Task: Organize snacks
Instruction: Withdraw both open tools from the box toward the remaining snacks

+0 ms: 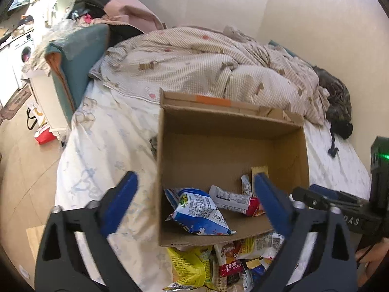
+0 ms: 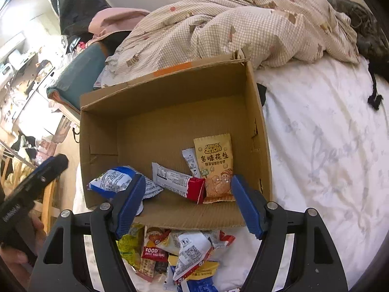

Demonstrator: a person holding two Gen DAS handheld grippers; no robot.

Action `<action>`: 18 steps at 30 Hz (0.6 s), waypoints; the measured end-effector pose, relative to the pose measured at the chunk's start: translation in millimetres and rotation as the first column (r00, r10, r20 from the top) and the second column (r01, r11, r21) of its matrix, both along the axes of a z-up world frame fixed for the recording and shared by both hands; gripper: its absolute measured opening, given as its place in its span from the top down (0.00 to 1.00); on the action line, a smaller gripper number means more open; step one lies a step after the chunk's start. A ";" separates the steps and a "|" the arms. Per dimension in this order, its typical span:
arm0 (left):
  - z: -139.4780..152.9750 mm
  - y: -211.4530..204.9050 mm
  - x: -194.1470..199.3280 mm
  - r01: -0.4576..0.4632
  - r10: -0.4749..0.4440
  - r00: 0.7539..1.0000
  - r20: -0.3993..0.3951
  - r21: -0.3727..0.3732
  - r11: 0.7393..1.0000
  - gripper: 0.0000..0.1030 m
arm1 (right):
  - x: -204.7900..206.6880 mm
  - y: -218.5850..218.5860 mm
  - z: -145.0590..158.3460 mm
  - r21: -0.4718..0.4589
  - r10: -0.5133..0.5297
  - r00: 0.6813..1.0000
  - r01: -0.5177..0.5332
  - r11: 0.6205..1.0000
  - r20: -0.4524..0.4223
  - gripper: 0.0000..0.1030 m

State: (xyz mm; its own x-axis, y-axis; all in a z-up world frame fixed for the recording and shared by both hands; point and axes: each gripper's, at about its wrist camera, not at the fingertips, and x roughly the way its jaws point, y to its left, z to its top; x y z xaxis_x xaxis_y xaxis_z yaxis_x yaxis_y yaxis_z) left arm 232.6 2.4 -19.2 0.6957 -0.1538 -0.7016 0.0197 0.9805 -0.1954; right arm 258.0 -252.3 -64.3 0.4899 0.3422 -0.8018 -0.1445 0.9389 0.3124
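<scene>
both sets of jaws stand wide apart and hold nothing: the left gripper hangs over the near left corner of the cardboard box, and the right gripper hangs over its near edge.

the box sits open on the bed sheet. inside, toward the near wall, lie a blue and white packet at 9 o'clock, a white bar with a red end in the middle, a small white wrapper behind it, and a tan peanut packet at 3 o'clock, touching the bar.

just outside the near wall, at 6 o'clock, a loose pile of snacks waits on the sheet, with a yellow packet on its left.

by my reading, the loading is partly done. the next move calls for dropping one gripper to the pile, closing on a single packet and lifting it over the wall.

at 12 o'clock a rumpled quilt lies beyond the box.
</scene>
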 end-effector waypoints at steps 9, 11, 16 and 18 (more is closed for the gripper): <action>16.7 12.1 -29.8 -0.025 0.024 0.999 0.023 0.024 0.999 0.02 | -35.8 -19.4 19.7 0.063 -0.040 0.999 0.039 0.997 0.020 0.26; 18.6 14.8 -39.6 -0.030 0.030 0.999 0.035 0.013 0.999 0.02 | -45.0 -27.9 19.1 0.070 -0.069 0.998 0.068 0.995 0.011 0.26; 21.3 17.0 -64.0 -0.043 0.040 0.997 0.062 0.046 0.998 0.02 | -64.7 -42.1 13.0 0.088 -0.107 0.994 0.109 0.990 -0.030 0.26; 18.1 18.2 -69.4 -0.029 0.028 0.999 0.019 0.056 0.998 0.02 | -72.5 -45.3 12.5 0.092 -0.112 0.993 0.115 0.989 -0.035 0.26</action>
